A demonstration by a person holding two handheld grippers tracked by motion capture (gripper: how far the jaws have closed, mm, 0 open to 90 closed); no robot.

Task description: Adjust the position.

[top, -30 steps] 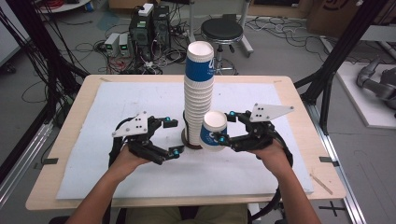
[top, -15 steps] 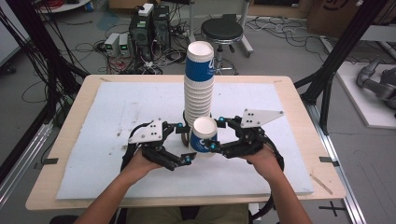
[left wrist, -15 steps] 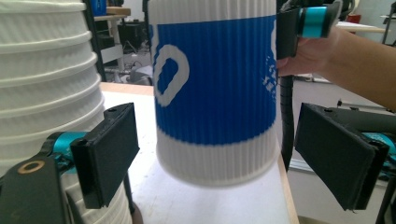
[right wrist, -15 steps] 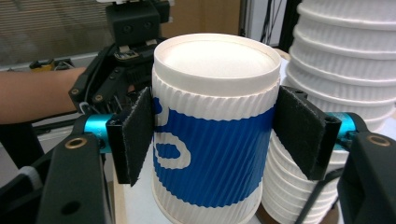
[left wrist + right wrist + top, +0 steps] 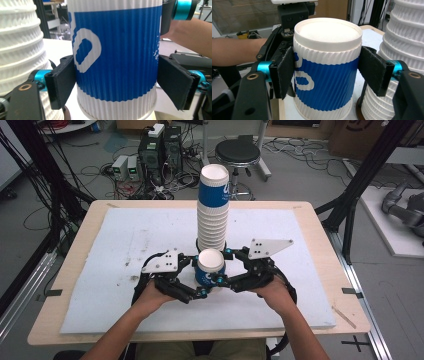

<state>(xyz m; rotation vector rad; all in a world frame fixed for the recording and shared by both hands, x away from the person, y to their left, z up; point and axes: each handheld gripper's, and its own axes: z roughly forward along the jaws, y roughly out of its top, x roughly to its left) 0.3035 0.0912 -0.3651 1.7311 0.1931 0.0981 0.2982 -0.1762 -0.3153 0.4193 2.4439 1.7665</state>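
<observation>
A blue-and-white ribbed paper cup (image 5: 210, 267) stands upside down in front of a tall stack of nested cups (image 5: 212, 215). My right gripper (image 5: 222, 266) is shut on it from the right; in the right gripper view its pads (image 5: 287, 75) press the cup (image 5: 327, 82) just under the closed base. My left gripper (image 5: 199, 277) comes in from the left. Its jaws have just been closing, and in the left gripper view both pads (image 5: 62, 85) touch the blue band of the cup (image 5: 115, 55). The stack (image 5: 20, 50) (image 5: 404, 50) rises close beside.
A white mat (image 5: 125, 250) covers the wooden table (image 5: 75, 270). The cup stack sits on a dark ring at the mat's centre. Behind the table, on the floor, are a black stool (image 5: 237, 152), computer boxes (image 5: 160, 145) and cables. Black frame posts (image 5: 360, 185) flank the table.
Both hands have moved inward. The right gripper carried the cup left, to just in front of the stack. The left gripper came right and its jaws closed around the same cup.
</observation>
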